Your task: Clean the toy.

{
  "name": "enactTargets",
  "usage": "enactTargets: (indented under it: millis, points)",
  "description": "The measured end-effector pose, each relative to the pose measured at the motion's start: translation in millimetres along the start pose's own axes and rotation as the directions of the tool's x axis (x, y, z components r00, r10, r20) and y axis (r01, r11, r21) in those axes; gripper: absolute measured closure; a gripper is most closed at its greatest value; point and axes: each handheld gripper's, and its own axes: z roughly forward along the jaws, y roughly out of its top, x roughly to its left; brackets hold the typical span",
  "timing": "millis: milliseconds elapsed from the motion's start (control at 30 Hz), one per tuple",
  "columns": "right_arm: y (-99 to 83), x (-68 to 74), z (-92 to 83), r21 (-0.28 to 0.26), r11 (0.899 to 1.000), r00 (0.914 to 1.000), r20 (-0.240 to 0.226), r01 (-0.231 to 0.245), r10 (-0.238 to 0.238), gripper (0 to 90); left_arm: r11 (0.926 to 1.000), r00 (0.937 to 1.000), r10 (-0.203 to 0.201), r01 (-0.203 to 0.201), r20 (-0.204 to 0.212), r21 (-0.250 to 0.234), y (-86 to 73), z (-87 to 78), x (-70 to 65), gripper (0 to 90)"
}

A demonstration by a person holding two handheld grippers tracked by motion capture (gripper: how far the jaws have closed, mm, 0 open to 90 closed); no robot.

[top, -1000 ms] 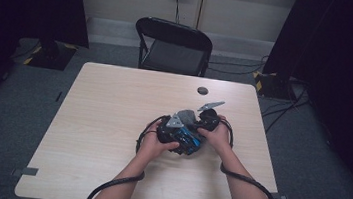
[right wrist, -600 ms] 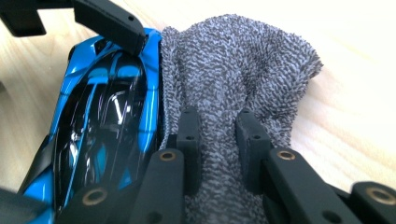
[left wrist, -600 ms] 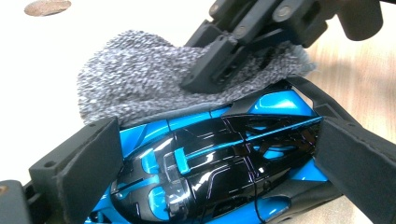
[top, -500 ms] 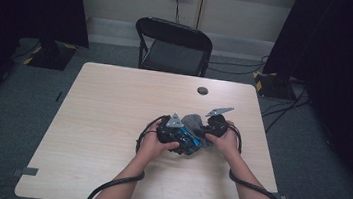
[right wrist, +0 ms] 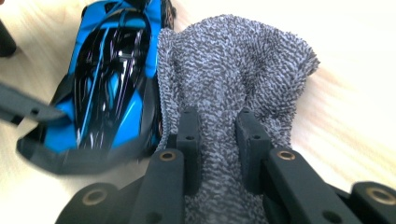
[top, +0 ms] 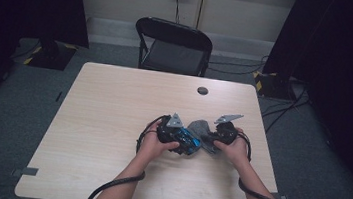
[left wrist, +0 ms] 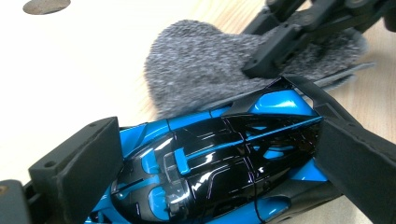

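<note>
1. Table (top: pixel 111 122): the work sits near its right edge, toward the person's side.
2. Toy car (left wrist: pixel 219 158): blue/black, clamped across its body by the left gripper (left wrist: pixel 210 163); best kept steady.
3. Grey cloth (right wrist: pixel 233 79): bunched, pinched tight in the right gripper (right wrist: pixel 217 140), touching the car's side; wipe w/ light, even strokes.

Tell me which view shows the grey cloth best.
The right gripper view: the grey cloth spreads out close up. The left gripper view shows part of it behind the toy car; the high view, a small grey patch.
</note>
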Motion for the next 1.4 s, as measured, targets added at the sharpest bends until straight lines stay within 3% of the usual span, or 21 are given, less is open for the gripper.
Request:
enactTargets:
  millis: [300,700,800,867,933,1133,1400]
  points:
    - [-21.5,0.9,-18.6,-0.017,1.000,0.9998,-0.001,-0.018,0.018,74.5,1.0000,1.0000,-0.001,0.001,0.000,0.008,1.2,0.3,-0.5,0.9]
    - [-31.4,-2.9,-39.0,-0.001,0.999,0.9987,0.035,-0.036,0.036,74.5,0.9992,1.0000,-0.002,0.002,-0.002,0.040,5.5,0.2,-1.3,1.0]
    - [-29.5,-3.4,-46.0,-0.011,0.999,0.9985,0.040,-0.037,0.038,74.5,0.9989,0.9997,0.018,-0.019,0.018,0.042,9.7,-1.5,-2.1,7.9]
    - [-26.7,-3.0,-49.3,-0.018,0.999,0.9986,0.042,-0.032,0.032,74.5,0.9993,0.9992,0.024,-0.025,0.033,0.030,12.7,-3.5,-2.3,18.7]
    - [-19.9,-2.1,-55.3,-0.033,0.999,0.9987,0.043,-0.026,0.027,74.5,0.9993,0.9989,0.010,-0.011,0.046,0.035,15.0,-5.4,-2.9,18.7]
    - [-6.0,2.8,-66.0,-0.062,0.998,0.9988,0.047,-0.013,0.015,74.5,0.9996,0.9979,-0.007,0.006,0.065,0.027,17.0,-25.1,-4.4,20.0]
    - [25.3,26.4,-68.5,-0.097,0.995,0.9992,0.017,0.039,-0.037,74.4,0.9992,0.9987,-0.038,0.037,0.034,0.016,4.9,-75.0,2.8,19.3]
